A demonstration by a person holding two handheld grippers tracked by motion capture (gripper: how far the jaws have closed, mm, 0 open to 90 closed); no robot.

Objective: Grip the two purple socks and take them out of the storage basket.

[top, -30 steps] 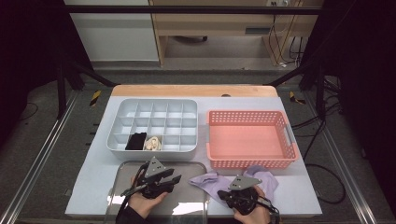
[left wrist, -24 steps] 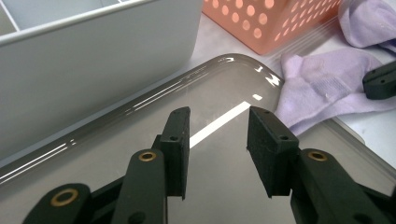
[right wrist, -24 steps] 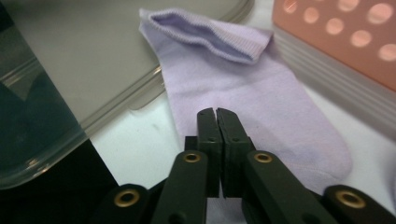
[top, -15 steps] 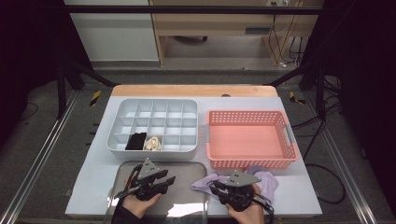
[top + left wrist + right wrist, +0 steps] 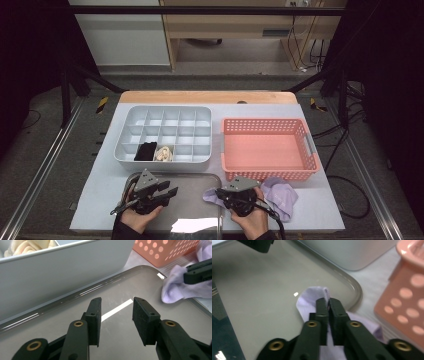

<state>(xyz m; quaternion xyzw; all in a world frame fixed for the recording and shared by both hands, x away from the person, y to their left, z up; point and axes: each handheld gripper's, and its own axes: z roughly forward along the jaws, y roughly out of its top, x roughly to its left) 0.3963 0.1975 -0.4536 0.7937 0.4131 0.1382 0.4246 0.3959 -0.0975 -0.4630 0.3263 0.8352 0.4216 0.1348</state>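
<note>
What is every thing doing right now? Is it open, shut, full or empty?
Left gripper: open, empty, above the tray.
Right gripper: shut on the purple cloth.
Purple cloth: pinched, one end on the tray.
Tray: otherwise bare.
Pink basket: empty.
Grey divided box: two compartments filled.

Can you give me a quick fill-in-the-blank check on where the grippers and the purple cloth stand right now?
1. The right gripper is shut on the ____ cloth.
2. The left gripper hangs over the metal tray with its jaws ____.
3. The pink basket holds ____.
4. In the grey organizer, the black item and the cream item sit in the row ____ to the person.

Missing words: purple; open; nothing; nearest
</note>
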